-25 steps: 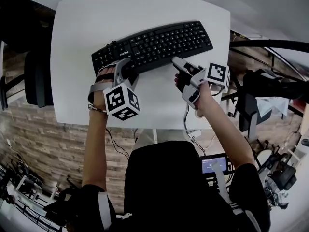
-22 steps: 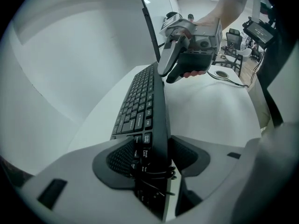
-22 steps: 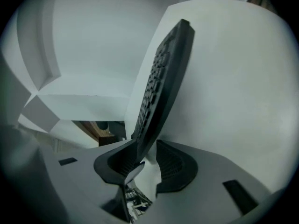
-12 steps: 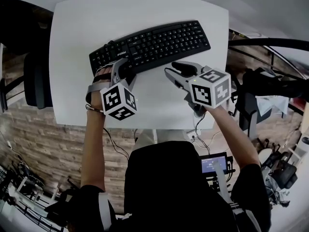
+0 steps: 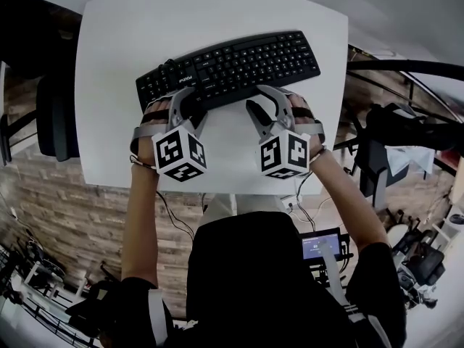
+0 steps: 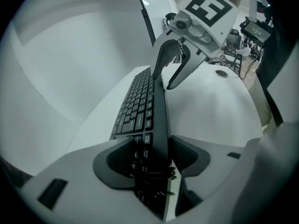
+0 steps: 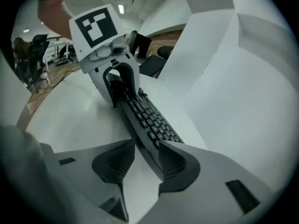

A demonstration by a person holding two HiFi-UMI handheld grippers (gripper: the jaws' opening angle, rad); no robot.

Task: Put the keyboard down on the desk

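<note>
A black keyboard (image 5: 232, 64) lies slantwise on the white desk (image 5: 145, 20). My left gripper (image 5: 185, 98) is shut on its near-left edge; in the left gripper view both pads squeeze the keyboard (image 6: 140, 106) and a coiled cable at my left gripper (image 6: 152, 155). My right gripper (image 5: 259, 100) straddles the near edge further right. Its jaws are opening: in the right gripper view the keyboard (image 7: 149, 120) runs between them at my right gripper (image 7: 142, 160), with a gap at the left pad. Each gripper shows in the other's view: the right gripper (image 6: 170, 64) and the left gripper (image 7: 119, 85).
A black chair (image 5: 43, 114) stands left of the desk. Dark equipment (image 5: 406, 129) and a small lit screen (image 5: 322, 245) lie to the right and below. Bare desk stretches behind and in front of the keyboard.
My right gripper swung in from the right, turned its marker cube toward the camera and came over the keyboard's near edge. The left gripper kept its hold and place.
</note>
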